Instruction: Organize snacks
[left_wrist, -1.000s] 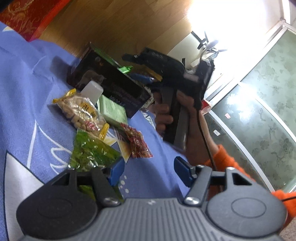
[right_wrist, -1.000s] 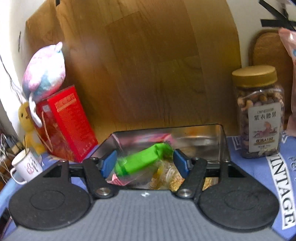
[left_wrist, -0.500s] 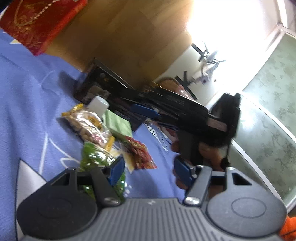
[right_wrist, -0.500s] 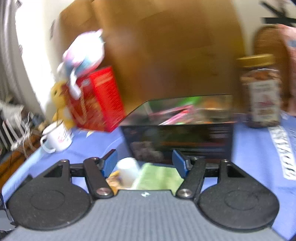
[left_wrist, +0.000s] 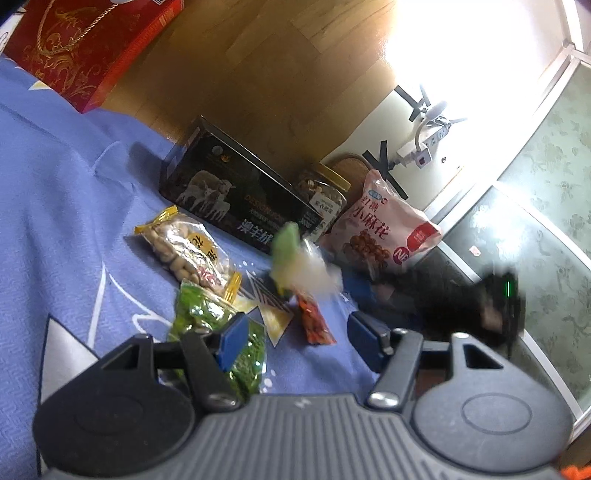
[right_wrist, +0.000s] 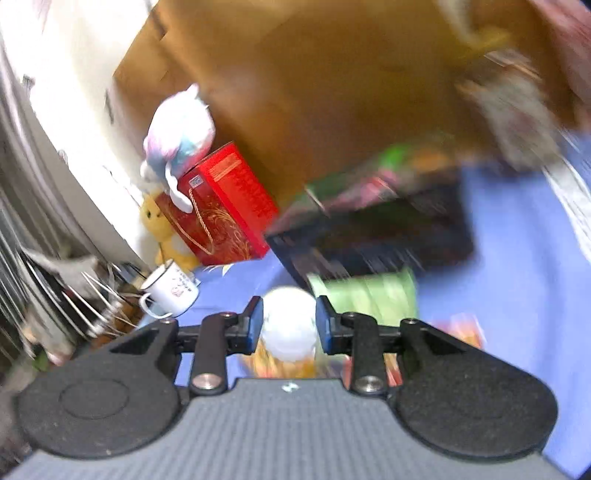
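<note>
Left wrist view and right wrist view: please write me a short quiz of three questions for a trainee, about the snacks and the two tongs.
1. True or false: the peanut bag lies inside the black tin.
2. Choose one. What is between the fingers of the right tongs?
A. a white mug
B. the white cup
C. a red box
3. Short answer: do the left tongs hold anything?

Key
1. False: it lies on the blue cloth, in front of the tin.
2. B: the jaws are closing, and the pads appear to touch its sides.
3. No: they are open with nothing between the pads.
</note>
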